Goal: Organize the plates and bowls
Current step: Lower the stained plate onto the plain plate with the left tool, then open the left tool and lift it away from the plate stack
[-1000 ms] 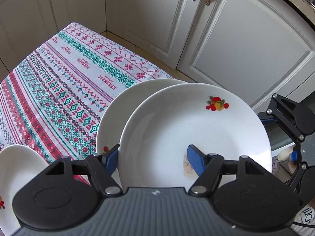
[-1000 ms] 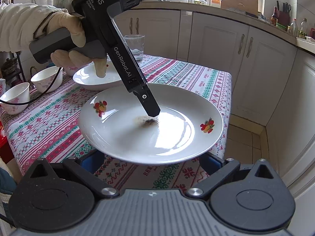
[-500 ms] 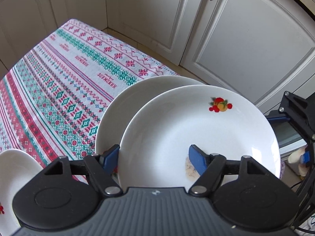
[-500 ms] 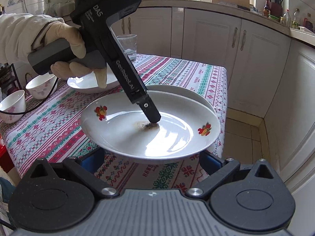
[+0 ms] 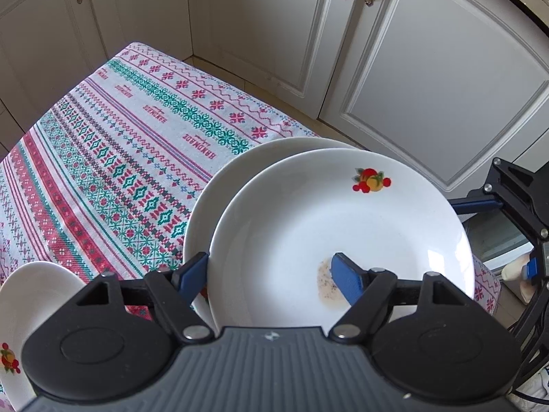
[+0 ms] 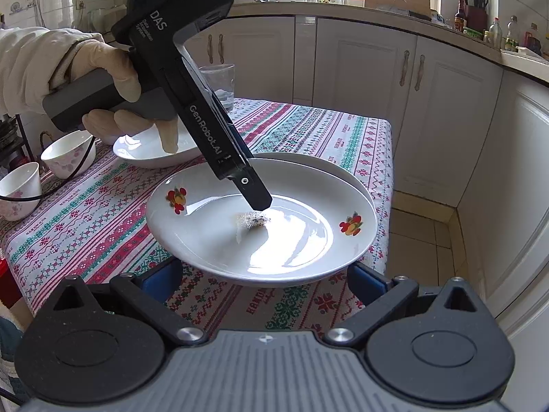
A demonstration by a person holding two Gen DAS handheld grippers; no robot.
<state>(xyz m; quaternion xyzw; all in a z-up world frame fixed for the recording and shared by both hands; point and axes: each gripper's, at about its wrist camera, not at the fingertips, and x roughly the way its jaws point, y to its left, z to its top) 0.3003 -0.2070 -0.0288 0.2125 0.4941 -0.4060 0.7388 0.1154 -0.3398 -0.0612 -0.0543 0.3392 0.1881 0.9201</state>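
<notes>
Left hand-held gripper is gripping the near rim of a white plate: one blue finger is lying on the inner face beside a brownish smear, the other is under the rim. The plate is tilting slightly and hanging just above a second plate lying on the patterned tablecloth at the worktop corner; whether the two are touching cannot be told.

Right hand-held gripper is standing open, fingers spread wide, low in front of the held plate and apart from it.

A third plate is sitting farther back, with two small bowls near the left edge and a glass behind
</notes>
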